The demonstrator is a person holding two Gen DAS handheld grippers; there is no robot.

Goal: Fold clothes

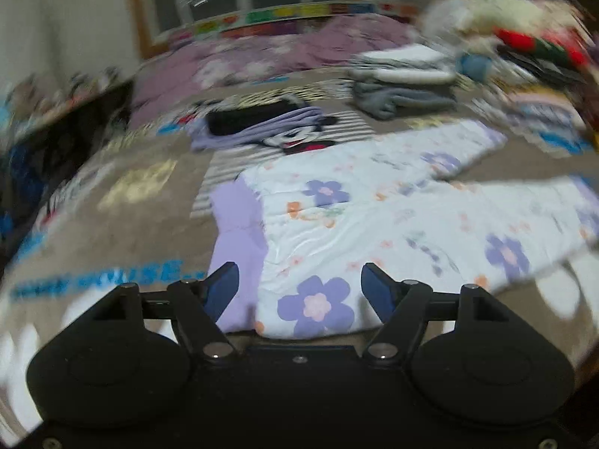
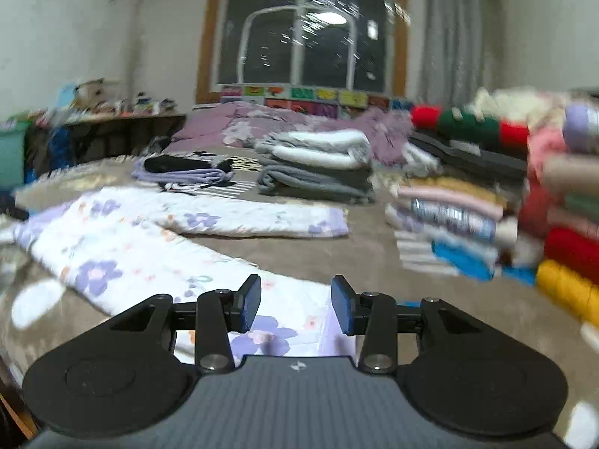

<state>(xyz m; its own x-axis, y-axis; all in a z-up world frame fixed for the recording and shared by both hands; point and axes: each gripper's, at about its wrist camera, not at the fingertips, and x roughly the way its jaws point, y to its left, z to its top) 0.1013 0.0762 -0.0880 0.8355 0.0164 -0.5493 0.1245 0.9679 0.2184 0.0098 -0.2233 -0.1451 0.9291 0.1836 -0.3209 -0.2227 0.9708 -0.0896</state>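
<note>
White floral trousers (image 1: 374,209) with lilac waistband and cuffs lie spread flat on the brown blanket, both legs stretched away. In the left wrist view my left gripper (image 1: 299,284) hovers open just above the near waist end, beside the lilac band (image 1: 239,239). The same trousers (image 2: 157,254) show in the right wrist view, running from the left toward me. My right gripper (image 2: 295,299) is open over the near leg's lilac cuff (image 2: 335,336), nothing between its fingers.
A brown cartoon-print blanket (image 2: 374,262) covers the bed. Folded grey and white clothes (image 2: 318,168) and a lilac-and-black folded pile (image 2: 179,172) lie behind the trousers. Tall stacks of folded clothes (image 2: 554,202) line the right side. A purple duvet (image 2: 262,127) lies below the window.
</note>
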